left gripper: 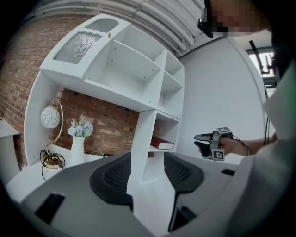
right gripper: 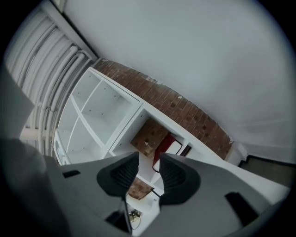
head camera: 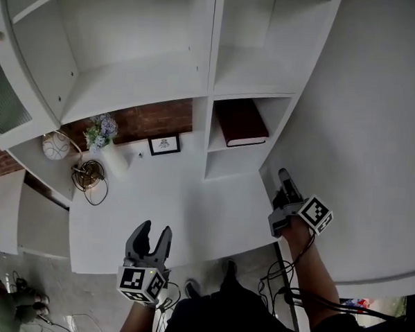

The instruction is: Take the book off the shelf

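Observation:
A dark red book (head camera: pixel 241 122) lies flat on a low shelf in the right column of the white shelf unit (head camera: pixel 204 92). My right gripper (head camera: pixel 284 183) hovers below and to the right of that compartment, pointing toward it, well apart from the book. Its jaws stand narrowly open with nothing between them; the right gripper view (right gripper: pixel 149 169) shows the book (right gripper: pixel 167 146) beyond them. My left gripper (head camera: pixel 150 236) is open and empty over the white desktop, near its front edge. In the left gripper view (left gripper: pixel 147 173) the book (left gripper: pixel 162 144) and the right gripper (left gripper: pixel 203 141) show ahead.
On the white desktop (head camera: pixel 163 208) stand a white vase of flowers (head camera: pixel 105 139), a round lamp (head camera: pixel 56 145), a coil of cable (head camera: pixel 89 175) and a small framed picture (head camera: pixel 164 145) against a brick wall. A plain white wall (head camera: pixel 375 136) closes the right side.

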`<state>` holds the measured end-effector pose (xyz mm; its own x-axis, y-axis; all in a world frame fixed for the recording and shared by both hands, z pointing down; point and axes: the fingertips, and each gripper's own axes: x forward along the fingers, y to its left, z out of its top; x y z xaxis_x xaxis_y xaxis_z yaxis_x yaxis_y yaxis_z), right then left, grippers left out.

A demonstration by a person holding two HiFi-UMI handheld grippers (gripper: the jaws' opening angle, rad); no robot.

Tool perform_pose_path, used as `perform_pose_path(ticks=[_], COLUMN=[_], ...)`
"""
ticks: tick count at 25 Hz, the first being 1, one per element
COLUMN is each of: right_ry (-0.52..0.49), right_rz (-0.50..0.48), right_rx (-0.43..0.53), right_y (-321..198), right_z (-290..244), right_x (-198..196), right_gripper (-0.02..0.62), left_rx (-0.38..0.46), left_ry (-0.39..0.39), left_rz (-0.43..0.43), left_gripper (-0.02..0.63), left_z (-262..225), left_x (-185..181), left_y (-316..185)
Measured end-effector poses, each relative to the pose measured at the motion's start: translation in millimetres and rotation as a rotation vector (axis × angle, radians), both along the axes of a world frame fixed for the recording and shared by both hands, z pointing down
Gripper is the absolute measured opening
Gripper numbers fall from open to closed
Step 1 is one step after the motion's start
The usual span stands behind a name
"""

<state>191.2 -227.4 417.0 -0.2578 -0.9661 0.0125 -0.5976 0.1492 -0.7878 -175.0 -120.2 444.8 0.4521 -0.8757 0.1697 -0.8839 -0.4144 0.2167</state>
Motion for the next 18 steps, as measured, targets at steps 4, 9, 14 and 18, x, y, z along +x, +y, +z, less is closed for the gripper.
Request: perform_pose_path(ticks=[4,9,14,18], right_ry=[-0.171,-0.326,-0.389,-0.405], right_rz=[-0.028,-0.072,-0.107,-0.136], right_rx=[-0.038,-0.081,-0.100,-0.109], right_y=[-51.6,-110.0,-147.2,-164.4], right_z=[23.0,49.4,62.6,69.8], right_x=[18.4,32.3,40.2,41.2], right_gripper=[0.137,0.146,0.146,0.149], left_rx=[-0.005,-0.033,-0.060,-0.061], left_ry=[-0.016,-0.003,0.000,0.012], left_rz=[-0.059,-0.110,-0.149,-0.169], left_gripper=[0.219,0.215,0.212,0.207], left_z=[-6.3,-5.6,1.1,2.8], left_x=[14.9,40.4,60.4,72.3], left_y=[-21.9,-45.9,-58.6,-65.7])
